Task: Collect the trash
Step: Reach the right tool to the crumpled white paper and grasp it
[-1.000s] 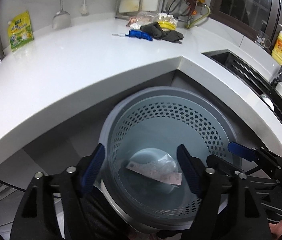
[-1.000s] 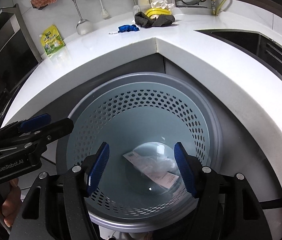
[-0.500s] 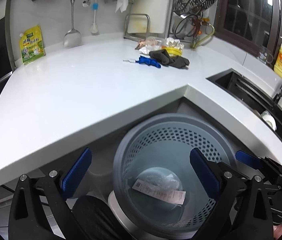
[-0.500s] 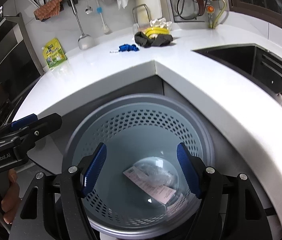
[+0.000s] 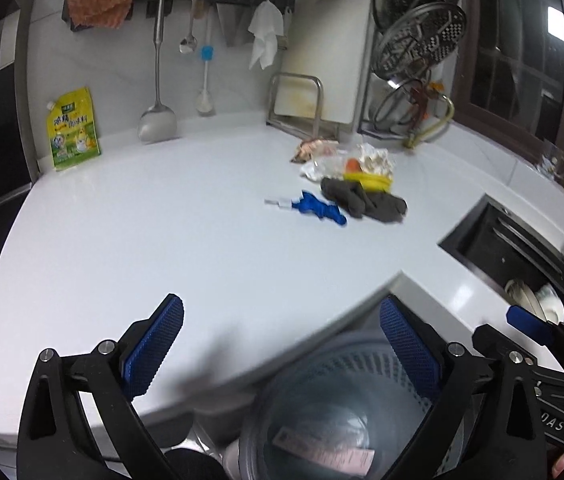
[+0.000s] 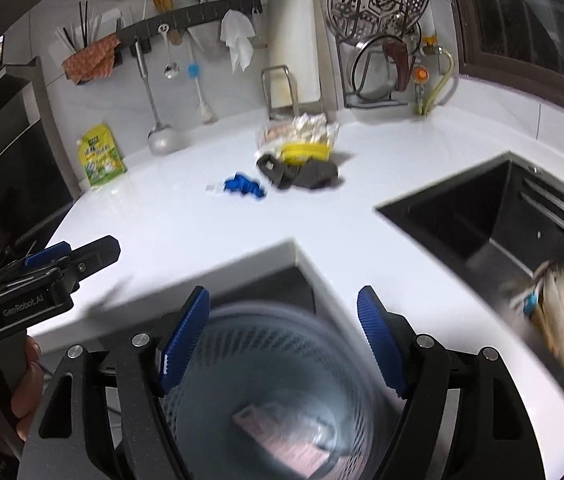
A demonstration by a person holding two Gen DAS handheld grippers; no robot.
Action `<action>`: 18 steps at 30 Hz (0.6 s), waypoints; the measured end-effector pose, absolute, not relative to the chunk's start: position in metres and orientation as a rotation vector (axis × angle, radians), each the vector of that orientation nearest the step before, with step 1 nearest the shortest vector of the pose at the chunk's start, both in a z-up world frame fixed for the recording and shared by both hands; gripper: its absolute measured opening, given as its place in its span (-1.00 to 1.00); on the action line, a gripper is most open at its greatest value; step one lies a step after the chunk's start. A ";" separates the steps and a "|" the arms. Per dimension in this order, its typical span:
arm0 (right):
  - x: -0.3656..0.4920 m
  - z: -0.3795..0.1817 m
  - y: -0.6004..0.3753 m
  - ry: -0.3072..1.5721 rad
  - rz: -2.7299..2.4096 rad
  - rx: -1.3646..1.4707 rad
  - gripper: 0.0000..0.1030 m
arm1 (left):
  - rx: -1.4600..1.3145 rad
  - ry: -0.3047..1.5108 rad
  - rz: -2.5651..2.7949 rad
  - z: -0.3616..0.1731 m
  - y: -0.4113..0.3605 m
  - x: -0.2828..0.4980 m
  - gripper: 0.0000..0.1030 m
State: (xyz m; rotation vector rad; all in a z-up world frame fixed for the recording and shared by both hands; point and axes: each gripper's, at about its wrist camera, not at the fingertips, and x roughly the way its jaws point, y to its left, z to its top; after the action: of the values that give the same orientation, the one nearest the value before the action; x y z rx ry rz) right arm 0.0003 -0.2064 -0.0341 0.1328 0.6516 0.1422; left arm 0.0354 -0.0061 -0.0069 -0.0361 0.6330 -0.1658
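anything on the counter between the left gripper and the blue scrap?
No, bare white countertop runs from the left hand-held gripper to the blue scrap, shown in the left wrist view.

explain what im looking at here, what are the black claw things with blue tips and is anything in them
They are two hand-held grippers a person carries, each with a fisheye camera looking along its fingers. One picture is from the left gripper, the other from the right gripper. Both are open and hold nothing; their jaws have just been opening. Below them stands a grey perforated trash bin with a crumpled paper receipt inside. On the white countertop lie a blue wrapper, a dark grey cloth and a yellow lid.
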 end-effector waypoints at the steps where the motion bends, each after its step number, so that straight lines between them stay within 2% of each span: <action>1: 0.010 -0.029 -0.209 0.643 0.138 0.127 0.42 | -0.035 0.626 -0.154 -0.004 -0.007 0.045 0.87; 4: 0.031 -0.020 -0.215 0.618 0.136 0.105 0.52 | -0.035 0.609 -0.125 0.003 -0.010 0.069 0.87; 18: 0.178 -0.011 -0.234 0.668 0.166 0.106 0.53 | -0.051 0.718 -0.053 -0.021 -0.020 0.160 0.87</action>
State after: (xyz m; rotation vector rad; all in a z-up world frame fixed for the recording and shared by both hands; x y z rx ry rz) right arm 0.1777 -0.2341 -0.0107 0.1064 0.6684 0.1661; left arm 0.1603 -0.0200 -0.0207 -0.0513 0.7185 -0.0529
